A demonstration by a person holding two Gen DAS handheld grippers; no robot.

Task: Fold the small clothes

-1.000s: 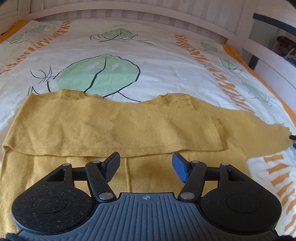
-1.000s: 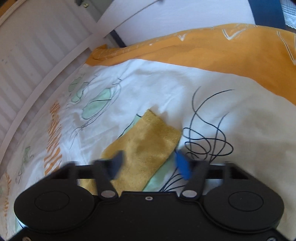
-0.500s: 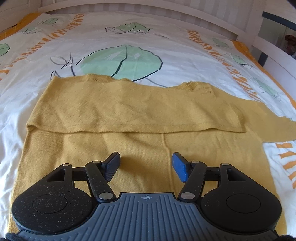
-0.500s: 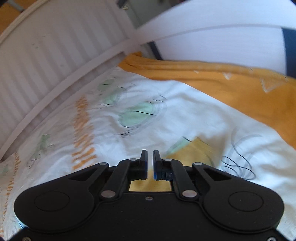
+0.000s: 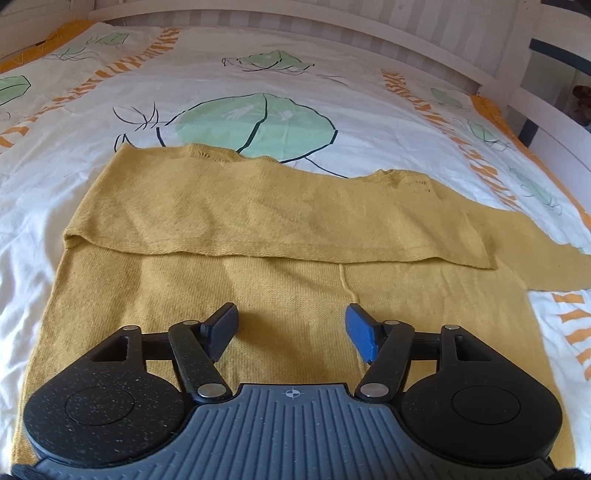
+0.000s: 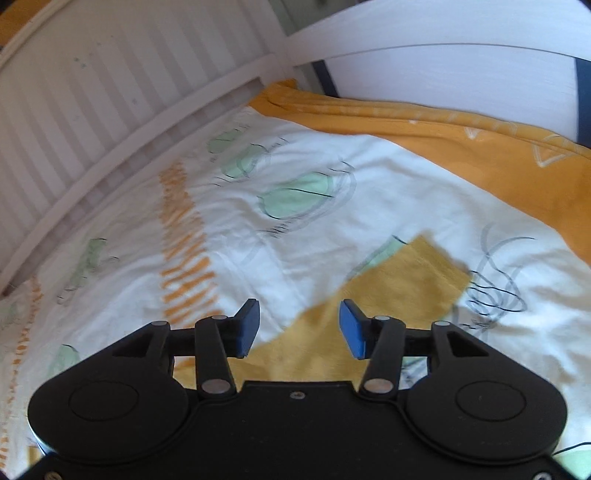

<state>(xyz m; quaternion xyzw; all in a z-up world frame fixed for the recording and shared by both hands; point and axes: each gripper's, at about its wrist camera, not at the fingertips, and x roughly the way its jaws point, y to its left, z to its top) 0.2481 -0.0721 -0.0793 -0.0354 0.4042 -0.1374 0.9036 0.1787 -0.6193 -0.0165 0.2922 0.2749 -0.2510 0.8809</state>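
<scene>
Sweater (image 5: 280, 221): mustard-yellow knit, spread flat on bed cover (image 5: 332, 74), lying across the near middle of the bed. One sleeve (image 5: 295, 229) folded across the body, running from the sweater's left edge almost to its right edge, lower edge forming a straight line over the body panel. Other sleeve (image 5: 546, 258) stretched out flat toward the right edge of the bed. Neckline side pointing toward the headboard (image 5: 295, 26), overlapping the lower part of a large green leaf print (image 5: 255, 125). Faint vertical crease visible in the body panel below the folded sleeve.

In the right wrist view, end of the outstretched sleeve (image 6: 406, 291) lying flat on the cover, near the orange border (image 6: 480, 147) at the bed's right edge; picture blurred, finer detail not readable.

Left gripper (image 5: 291, 328): poised over the lower body panel of the sweater, jaws wide and opening, nothing between the pads, blue pads (image 5: 360, 332) clear of the knit.

Right gripper (image 6: 299, 328): above the sleeve end, jaws opening, moderately wide, no cloth pinched between them; sleeve seen beyond and below the gap, contact not discernible.

Bed cover: white, printed with green leaves and orange stripe bands, lightly wrinkled. White slatted bed frame (image 6: 110, 110) along the far edge.
</scene>
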